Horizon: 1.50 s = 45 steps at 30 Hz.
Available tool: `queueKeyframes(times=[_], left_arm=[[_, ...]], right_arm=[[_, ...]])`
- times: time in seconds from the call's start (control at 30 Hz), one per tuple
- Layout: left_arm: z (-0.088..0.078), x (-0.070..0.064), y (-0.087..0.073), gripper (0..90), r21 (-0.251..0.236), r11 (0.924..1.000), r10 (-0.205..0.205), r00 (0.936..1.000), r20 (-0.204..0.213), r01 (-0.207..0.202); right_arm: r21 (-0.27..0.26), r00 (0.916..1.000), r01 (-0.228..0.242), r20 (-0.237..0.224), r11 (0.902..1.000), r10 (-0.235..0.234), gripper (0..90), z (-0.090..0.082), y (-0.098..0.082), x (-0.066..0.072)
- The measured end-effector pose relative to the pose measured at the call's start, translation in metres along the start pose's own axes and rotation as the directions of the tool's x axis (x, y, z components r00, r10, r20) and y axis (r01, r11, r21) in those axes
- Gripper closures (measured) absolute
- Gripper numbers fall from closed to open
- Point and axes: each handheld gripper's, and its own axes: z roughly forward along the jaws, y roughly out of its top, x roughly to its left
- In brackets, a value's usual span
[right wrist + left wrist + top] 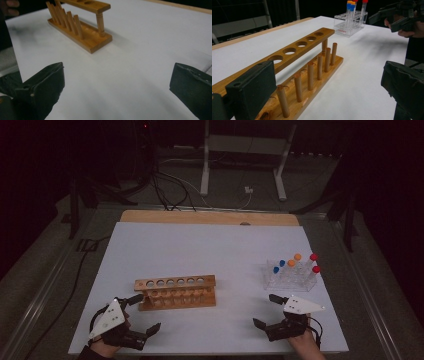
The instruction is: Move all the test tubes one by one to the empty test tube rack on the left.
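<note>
A wooden tube rack point(175, 292) with a row of holes and pegs stands empty near the middle of the white table point(200, 247). To the right stands a clear plastic rack point(291, 274) holding several tubes with blue, orange and red caps. My left gripper point(144, 314) rests at the front left, just before the wooden rack's left end, jaws wide open and empty. My right gripper point(266, 311) lies at the front right, below the clear rack, also open and empty. In the left gripper view the wooden rack point(312, 42) runs away from the left jaw, with the clear rack point(350, 25) beyond.
The table's wooden back edge point(210, 217) borders a dark floor with cables and a stand's white legs point(242, 165). In the right gripper view the wooden rack point(85, 35) stands ahead across bare white table point(140, 50). The other gripper point(397, 15) shows at top right of the left gripper view.
</note>
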Motion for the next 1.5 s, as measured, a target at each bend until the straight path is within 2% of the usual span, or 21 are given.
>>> queueKeyframes(times=[0.1,0.13,0.17,0.33,0.47,0.5,0.7,0.8,1.03,1.23,1.43,1.5], left_arm=[[0.0,0.0,0.0,0.5,0.0,1.0,0.001,1.0,0.002,-0.001],[0.0,0.0,0.0,0.5,0.0,1.0,0.001,1.0,0.002,-0.001],[0.0,0.0,0.0,0.5,0.001,1.0,0.002,1.0,0.003,-0.002],[-0.001,0.001,0.0,0.5,-0.002,1.0,-0.005,1.0,0.004,0.005],[-0.001,0.0,0.0,0.5,-0.003,1.0,-0.004,1.0,0.002,0.004],[-0.001,0.0,0.0,0.5,-0.003,1.0,-0.005,1.0,0.004,0.005],[0.0,0.0,0.0,0.5,-0.003,0.9999,-0.012,0.9999,0.01,0.012],[0.0,0.001,0.0,0.5,-0.004,0.9999,-0.012,0.9999,0.011,0.012],[0.0,0.0,0.0,0.5,-0.002,0.9999,-0.015,0.9998,0.013,0.015],[-0.001,0.001,0.0,0.5,-0.003,0.9999,-0.014,0.9998,0.013,0.014],[-0.001,0.001,0.0,0.5,-0.003,0.9999,-0.016,0.9998,0.013,0.016],[-0.001,0.001,0.0,0.5,-0.005,0.9998,-0.017,0.9998,0.013,0.017]], right_arm=[[0.047,0.9999,0.01,0.003,0.9988,-0.01,0.0,0.0,0.002,0.003],[0.056,1.0,0.002,-0.008,0.9984,-0.002,0.0,0.0,0.003,0.004],[0.058,0.9998,-0.002,-0.018,0.9983,0.003,0.0,0.0,0.004,0.005],[0.067,0.9992,0.035,-0.022,0.9971,-0.034,0.0,-0.001,0.013,0.015],[0.062,0.9984,0.037,-0.046,0.9974,-0.034,0.0,-0.001,0.018,0.02],[0.046,0.9977,0.044,-0.053,0.998,-0.041,0.0,-0.003,0.021,0.024],[0.012,0.9971,0.057,-0.052,0.9983,-0.056,0.0,-0.006,0.032,0.03],[-0.002,0.9972,0.064,-0.037,0.9979,-0.065,0.0,-0.008,0.037,0.03],[-0.075,0.9983,0.056,0.023,0.9956,-0.054,0.0,-0.019,0.052,0.023],[-0.113,0.9972,0.053,0.059,0.9922,-0.046,0.0,-0.024,0.063,0.017],[-0.151,0.9932,0.033,0.115,0.988,-0.016,0.0,-0.026,0.069,0.008],[-0.159,0.9894,0.028,0.145,0.9868,-0.005,0.0,-0.027,0.071,0.005]])
